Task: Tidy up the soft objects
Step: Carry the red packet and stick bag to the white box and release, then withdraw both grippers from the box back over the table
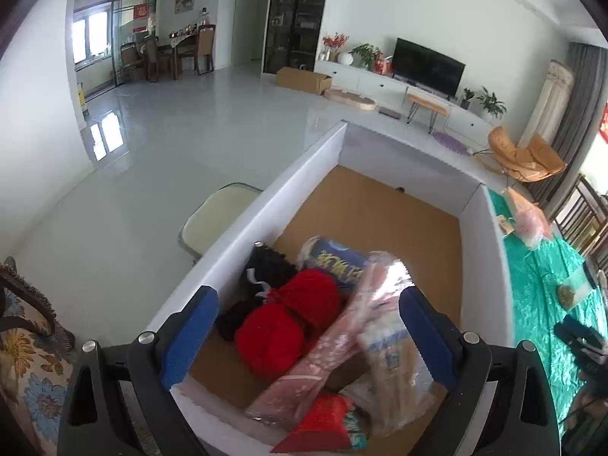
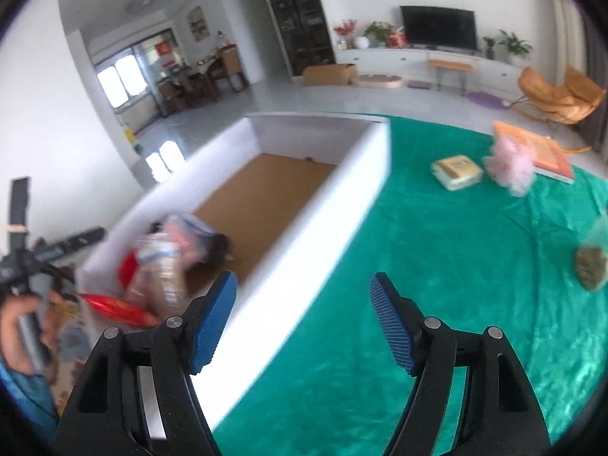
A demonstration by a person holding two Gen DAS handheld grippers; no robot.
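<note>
**Left gripper hanging over the box, right one heading for the loose items**

I am holding the left gripper [image 1: 307, 326] wide open above the near corner of the white-walled box [image 1: 304, 159], gripping nothing. Beneath its blue pads, the sorted soft things are lying in a pile on the cardboard floor: a red yarn ball [image 1: 288, 323] against a black knitted piece [image 1: 262, 269] at about 10 o'clock in the pile, a pink wrapped roll [image 1: 338, 345] leaning diagonally across them, a clear bag of tissue packs [image 1: 395, 353] at 3 o'clock, and a red packet [image 1: 323, 425] at 6 o'clock. I judge they are being bunched near one end so the far half of the box stays free for more.

I am keeping the right gripper [image 2: 304, 323] open and empty too, straddling the box's right wall with the green tablecloth [image 2: 437, 266] ahead. Still outside the box, toward 1 o'clock, a pink fluffy item [image 2: 511, 169] is sitting beside a small cream packet [image 2: 458, 173], with a bag of greenish stuff [image 2: 592, 262] at 3 o'clock. That view is blurring, so I cannot tell finer detail. The pink item looks like my next pick.
</note>
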